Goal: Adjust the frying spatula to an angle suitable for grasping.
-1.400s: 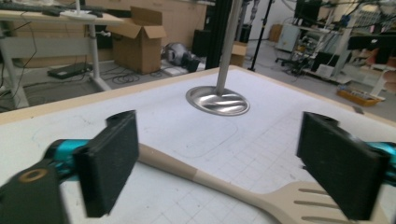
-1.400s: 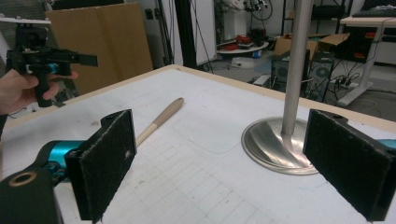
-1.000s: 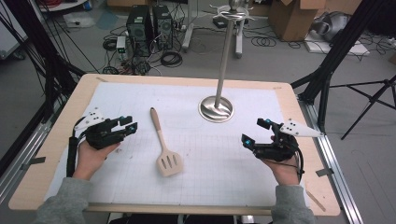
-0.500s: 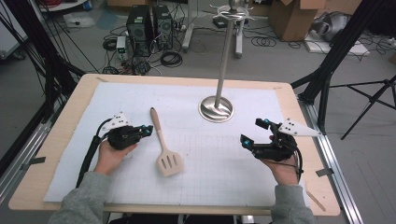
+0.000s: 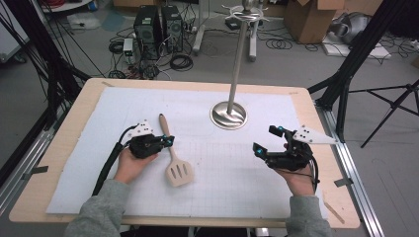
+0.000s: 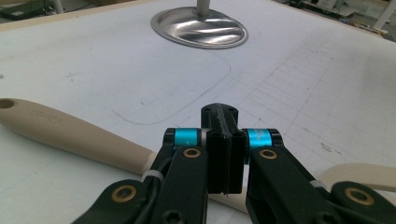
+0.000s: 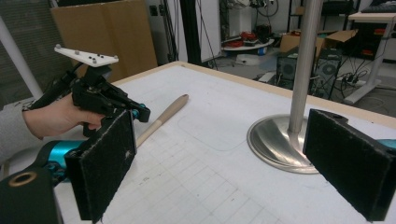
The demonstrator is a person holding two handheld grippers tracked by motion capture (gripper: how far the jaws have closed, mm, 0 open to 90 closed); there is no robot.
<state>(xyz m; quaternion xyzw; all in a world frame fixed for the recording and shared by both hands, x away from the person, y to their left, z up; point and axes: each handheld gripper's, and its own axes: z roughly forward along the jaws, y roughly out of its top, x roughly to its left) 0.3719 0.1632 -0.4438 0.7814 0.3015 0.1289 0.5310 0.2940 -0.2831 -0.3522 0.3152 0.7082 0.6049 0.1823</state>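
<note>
Nearest the person, the left claw (image 5: 169,142) was seen closed with its pads pressed flat together and nothing between them, poised just above the handle of the pale wooden slotted spatula (image 5: 174,157). The spatula was laid on the white gridded mat (image 5: 207,168) covering the wooden surface (image 5: 59,148), blade toward 6 o'clock, handle toward 12. At 3 o'clock from it, well apart, the right claw (image 5: 264,140) was held wide open and empty. Farther off, toward 1 o'clock, the silver metal stand with a round base (image 5: 229,114) was set upright.
</note>
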